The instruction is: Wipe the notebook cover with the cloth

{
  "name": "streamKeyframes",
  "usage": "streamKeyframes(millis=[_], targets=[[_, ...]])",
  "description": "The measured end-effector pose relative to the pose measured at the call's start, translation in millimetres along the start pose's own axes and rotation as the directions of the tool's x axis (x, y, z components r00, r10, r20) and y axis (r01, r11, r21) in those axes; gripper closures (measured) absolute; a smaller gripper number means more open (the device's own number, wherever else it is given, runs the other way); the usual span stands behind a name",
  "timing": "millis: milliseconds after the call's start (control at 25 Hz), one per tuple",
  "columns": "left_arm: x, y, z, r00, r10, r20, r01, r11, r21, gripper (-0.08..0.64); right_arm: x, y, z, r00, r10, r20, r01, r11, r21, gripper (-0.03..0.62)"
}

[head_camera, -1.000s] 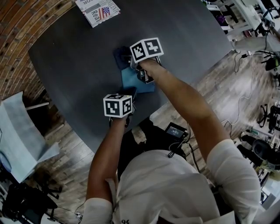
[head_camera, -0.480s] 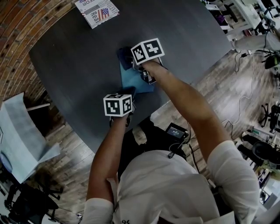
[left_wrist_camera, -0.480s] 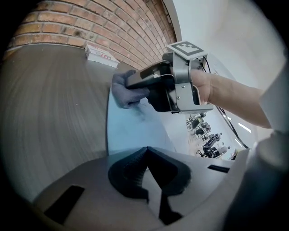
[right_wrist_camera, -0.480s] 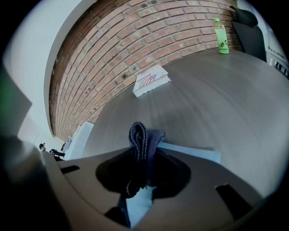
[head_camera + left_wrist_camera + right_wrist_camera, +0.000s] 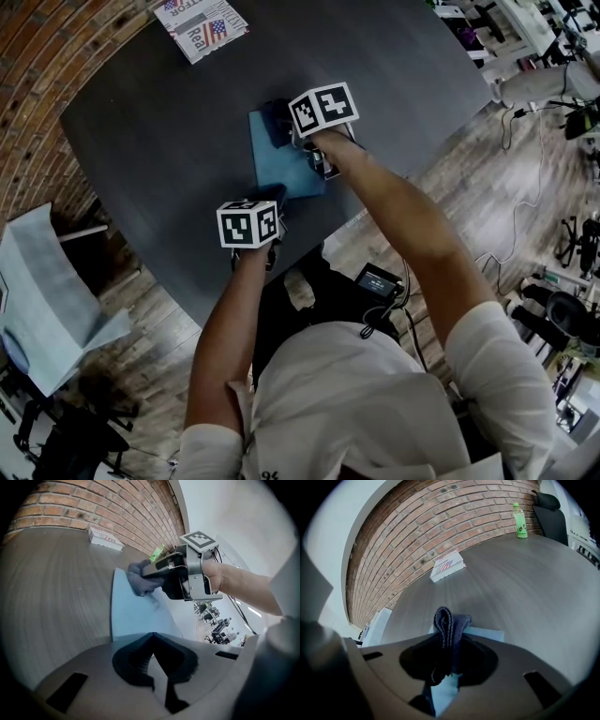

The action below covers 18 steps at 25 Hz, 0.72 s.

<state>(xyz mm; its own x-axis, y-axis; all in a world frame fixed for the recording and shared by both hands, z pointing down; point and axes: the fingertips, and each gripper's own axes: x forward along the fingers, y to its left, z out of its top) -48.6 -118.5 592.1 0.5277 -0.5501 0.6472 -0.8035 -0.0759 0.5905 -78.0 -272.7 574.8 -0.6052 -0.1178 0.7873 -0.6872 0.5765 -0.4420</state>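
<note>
Right gripper [image 5: 450, 639] is clamped tight on the dark cloth [image 5: 446, 620], with a folded wad poking out past the jaws. That's the wiping pad, bunched so fabric rather than gripper meets the cover. The blue notebook [image 5: 281, 164] lies flat on the table [image 5: 159, 141], close to the near edge by the person, and the cloth sits on its far end.

Left gripper [image 5: 152, 635], jaws together with nothing between them, is down at the notebook's near end. I read that as a brace to stop the book sliding under the strokes, though I can't confirm actual contact.

Now the views. The head view gives the layout, but the marker cubes cover both sets of jaws. The left gripper view gives the side-on look, with the cloth pressed onto the cover under the right gripper. Only the right gripper view picks up a green bottle [image 5: 519, 521] by the table's far edge. It also catches a printed booklet [image 5: 447, 566] lying toward the edge by the brick wall [image 5: 417, 536].
</note>
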Motion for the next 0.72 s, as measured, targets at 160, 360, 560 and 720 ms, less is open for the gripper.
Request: streamKeyframes(millis=[160, 360, 560, 720], targets=[[0.0, -0.2, 0.4, 1.000, 0.002, 0.000, -0.002, 1.000, 0.002, 0.552, -5.7, -6.9, -1.6, 1.000, -0.017, 0.006, 0.017, 1.000, 0.004, 0.486], [-0.4, -0.2, -0.3, 1.000, 0.004, 0.002, -0.004, 1.000, 0.005, 0.552, -12.4, -16.4, -4.9, 0.999, -0.039, 0.012, 0.039, 0.999, 0.013, 0.486], [-0.9, 0.7, -0.8, 1.000, 0.005, 0.002, -0.005, 1.000, 0.007, 0.552, -20.7, -26.9, -6.7, 0.997, -0.075, 0.022, 0.074, 0.997, 0.003, 0.485], [-0.7, 1.7, -1.6, 1.000, 0.008, 0.002, -0.008, 1.000, 0.009, 0.552, -27.4, -37.1, -9.7, 0.995, -0.100, 0.027, 0.100, 0.995, 0.007, 0.485]])
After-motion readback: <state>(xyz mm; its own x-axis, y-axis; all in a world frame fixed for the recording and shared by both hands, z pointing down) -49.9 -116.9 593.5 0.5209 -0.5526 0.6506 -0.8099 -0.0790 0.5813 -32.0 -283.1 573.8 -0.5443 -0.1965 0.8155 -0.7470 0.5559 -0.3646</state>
